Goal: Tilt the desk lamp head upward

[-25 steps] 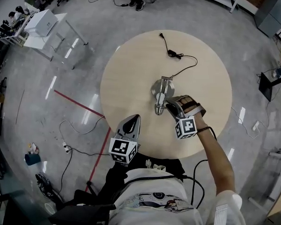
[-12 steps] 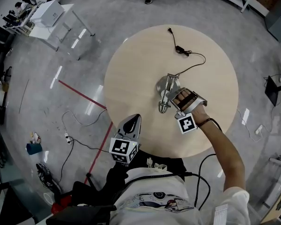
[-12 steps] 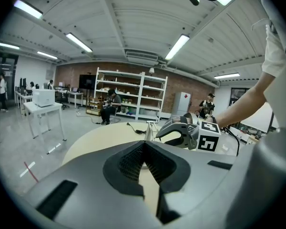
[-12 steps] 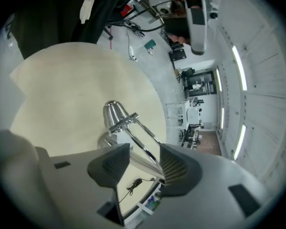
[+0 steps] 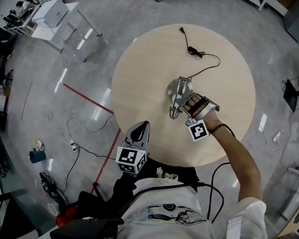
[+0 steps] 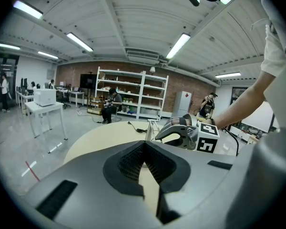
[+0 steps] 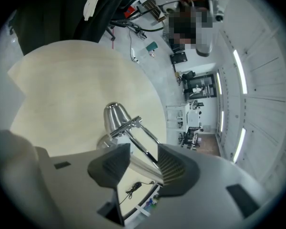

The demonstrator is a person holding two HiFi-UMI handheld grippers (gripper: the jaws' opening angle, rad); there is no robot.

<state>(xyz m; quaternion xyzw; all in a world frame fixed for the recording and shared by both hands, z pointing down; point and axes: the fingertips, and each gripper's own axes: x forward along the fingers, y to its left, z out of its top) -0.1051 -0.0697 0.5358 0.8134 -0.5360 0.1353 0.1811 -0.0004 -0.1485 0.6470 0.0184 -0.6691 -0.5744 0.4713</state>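
Note:
A chrome desk lamp (image 5: 179, 90) stands near the middle of the round pale table (image 5: 139, 68). Its cone-shaped head (image 5: 175, 113) points toward me. My right gripper (image 5: 185, 108) sits just right of the lamp. In the right gripper view its jaws (image 7: 144, 151) stand wide apart around the lamp's thin arm rods (image 7: 142, 143), with the pads not pressing on them. The lamp head (image 7: 115, 116) lies just beyond them. My left gripper (image 5: 142, 127) hovers at the table's near edge, away from the lamp, its tips (image 6: 144, 146) together and empty.
The lamp's black cable (image 5: 205, 58) trails across the far side of the table to a loose plug (image 5: 181, 31). On the floor to the left are a red tape line (image 5: 87, 99) and cables (image 5: 77, 133). A white side table (image 5: 52, 15) stands at the back left.
The head view has shifted slightly. My right gripper has slid a little nearer the lamp's base along its arm. The left gripper has stayed where it was.

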